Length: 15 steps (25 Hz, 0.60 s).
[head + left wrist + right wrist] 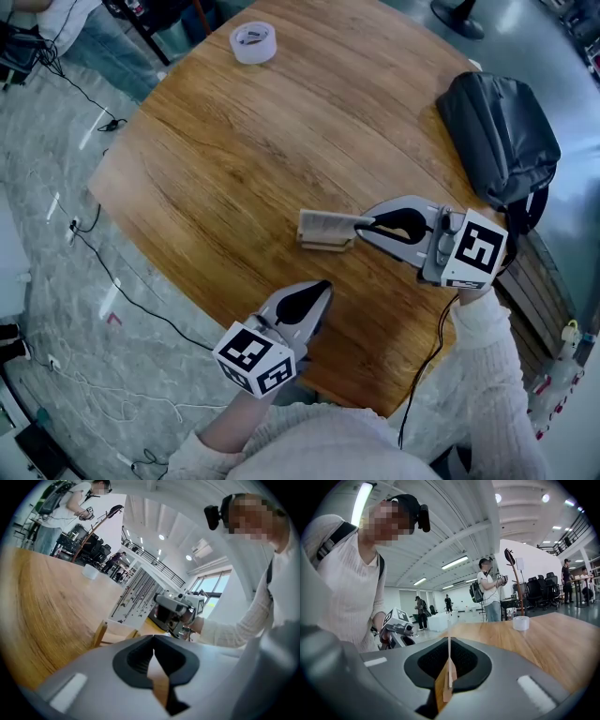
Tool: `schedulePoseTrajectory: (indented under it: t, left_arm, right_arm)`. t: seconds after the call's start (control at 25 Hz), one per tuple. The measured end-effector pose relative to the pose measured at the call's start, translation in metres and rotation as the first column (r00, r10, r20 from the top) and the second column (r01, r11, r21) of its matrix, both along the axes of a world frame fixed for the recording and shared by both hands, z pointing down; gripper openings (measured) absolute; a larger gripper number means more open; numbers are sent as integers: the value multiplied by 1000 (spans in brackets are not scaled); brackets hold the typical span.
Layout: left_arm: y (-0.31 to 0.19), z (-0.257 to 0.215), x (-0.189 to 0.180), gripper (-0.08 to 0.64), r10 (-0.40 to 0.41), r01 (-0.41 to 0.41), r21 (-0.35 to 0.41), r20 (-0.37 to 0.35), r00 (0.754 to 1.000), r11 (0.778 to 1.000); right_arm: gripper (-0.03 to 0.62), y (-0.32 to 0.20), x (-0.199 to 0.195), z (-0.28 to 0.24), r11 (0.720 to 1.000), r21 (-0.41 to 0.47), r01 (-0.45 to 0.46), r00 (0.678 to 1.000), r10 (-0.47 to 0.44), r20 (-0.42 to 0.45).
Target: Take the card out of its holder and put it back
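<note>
Nearest to us, our left gripper (322, 287) keeps its fingers pressed together on nothing, well behind the work. Our right gripper (364, 223) has its fingers closed on the near edge of the card (326, 225). The card stands at the wooden holder (323, 246), just ahead of those fingertips on the desk (234, 141). We judge the card thin, light and easy to bend. It is best pinched close to the edge and moved straight along the slot.
</note>
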<state>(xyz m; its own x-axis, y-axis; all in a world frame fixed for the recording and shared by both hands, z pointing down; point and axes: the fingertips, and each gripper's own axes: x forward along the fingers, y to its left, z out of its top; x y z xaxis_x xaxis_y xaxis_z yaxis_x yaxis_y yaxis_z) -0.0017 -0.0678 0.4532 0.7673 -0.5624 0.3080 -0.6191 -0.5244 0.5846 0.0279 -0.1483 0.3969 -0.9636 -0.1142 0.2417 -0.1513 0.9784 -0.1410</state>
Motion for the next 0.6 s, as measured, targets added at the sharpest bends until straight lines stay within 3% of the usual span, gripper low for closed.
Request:
schedulePoseTrajectory:
  t: [0.6]
  left_arm:
    - [15,-30,-6,8,27,-28,56,15,1000,998]
  right_arm:
    - [12,27,-2,-47,998,66,-4,1000,5,-10]
